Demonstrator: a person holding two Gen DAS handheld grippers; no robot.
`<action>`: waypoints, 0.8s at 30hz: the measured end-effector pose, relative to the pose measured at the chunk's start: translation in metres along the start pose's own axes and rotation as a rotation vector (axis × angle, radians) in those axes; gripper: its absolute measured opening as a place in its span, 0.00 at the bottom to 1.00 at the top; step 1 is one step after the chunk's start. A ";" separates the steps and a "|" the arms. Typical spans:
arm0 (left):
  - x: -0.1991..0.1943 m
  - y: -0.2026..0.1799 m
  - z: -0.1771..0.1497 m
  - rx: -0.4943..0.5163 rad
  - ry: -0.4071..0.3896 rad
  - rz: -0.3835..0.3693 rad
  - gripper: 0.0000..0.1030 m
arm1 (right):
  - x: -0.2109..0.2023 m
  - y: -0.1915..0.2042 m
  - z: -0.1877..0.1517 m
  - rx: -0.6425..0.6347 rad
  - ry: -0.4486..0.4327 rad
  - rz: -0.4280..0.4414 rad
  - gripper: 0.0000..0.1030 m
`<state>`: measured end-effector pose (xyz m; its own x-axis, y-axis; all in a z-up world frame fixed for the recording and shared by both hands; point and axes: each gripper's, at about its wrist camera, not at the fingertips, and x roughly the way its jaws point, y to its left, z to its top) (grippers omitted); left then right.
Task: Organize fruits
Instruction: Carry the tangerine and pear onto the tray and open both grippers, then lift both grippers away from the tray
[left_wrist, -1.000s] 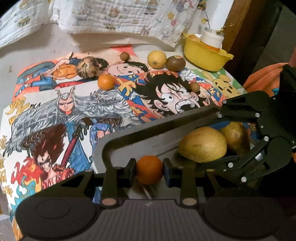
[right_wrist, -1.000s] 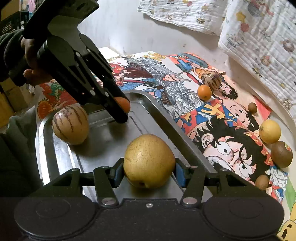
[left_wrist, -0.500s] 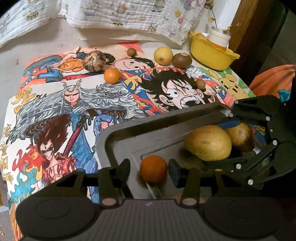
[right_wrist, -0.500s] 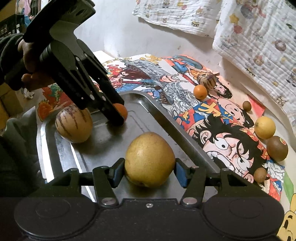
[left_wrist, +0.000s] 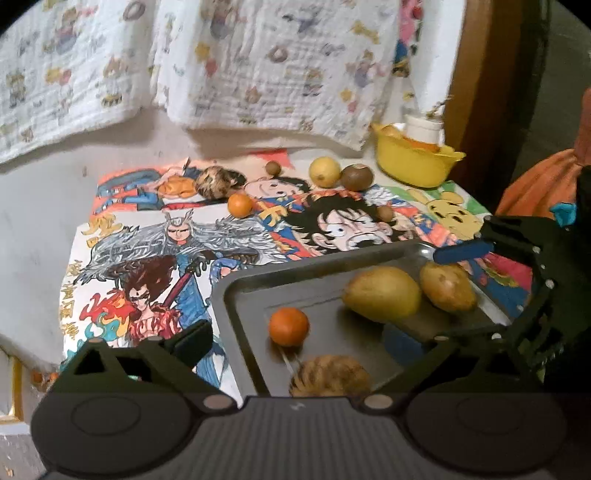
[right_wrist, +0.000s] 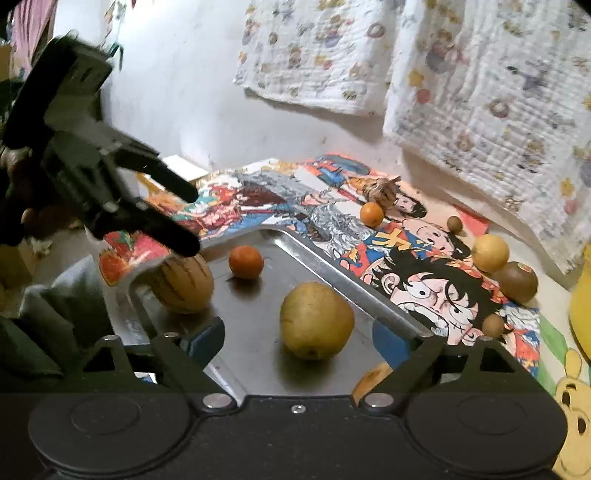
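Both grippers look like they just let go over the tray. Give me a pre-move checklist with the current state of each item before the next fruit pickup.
1. Left gripper free of the small orange: ok, jaws opening, nothing pressed.
2. Right gripper free of the pear: ok, jaws opening, pads clear.
3. Released fruit resting inside the metal tray: ok.
4. Fruit left on the cartoon mat: not ok, second orange, lemon, kiwi remain.
5. Fruit settled, not rolling: cannot tell.
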<state>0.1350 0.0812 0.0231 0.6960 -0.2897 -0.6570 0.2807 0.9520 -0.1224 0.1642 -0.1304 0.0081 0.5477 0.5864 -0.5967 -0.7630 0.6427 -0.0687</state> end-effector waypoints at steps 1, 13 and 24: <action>-0.005 -0.002 -0.003 0.004 -0.008 -0.003 0.99 | -0.004 0.002 -0.001 0.009 -0.006 -0.003 0.92; -0.028 -0.017 -0.036 0.063 0.042 0.020 0.99 | -0.041 0.013 -0.023 0.111 0.002 -0.116 0.99; -0.019 -0.021 -0.030 0.151 0.158 0.062 0.99 | -0.054 -0.006 -0.042 0.224 0.102 -0.272 0.99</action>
<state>0.0962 0.0695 0.0154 0.6063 -0.2005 -0.7695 0.3442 0.9385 0.0267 0.1248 -0.1864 0.0074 0.6745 0.3343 -0.6583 -0.4939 0.8670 -0.0657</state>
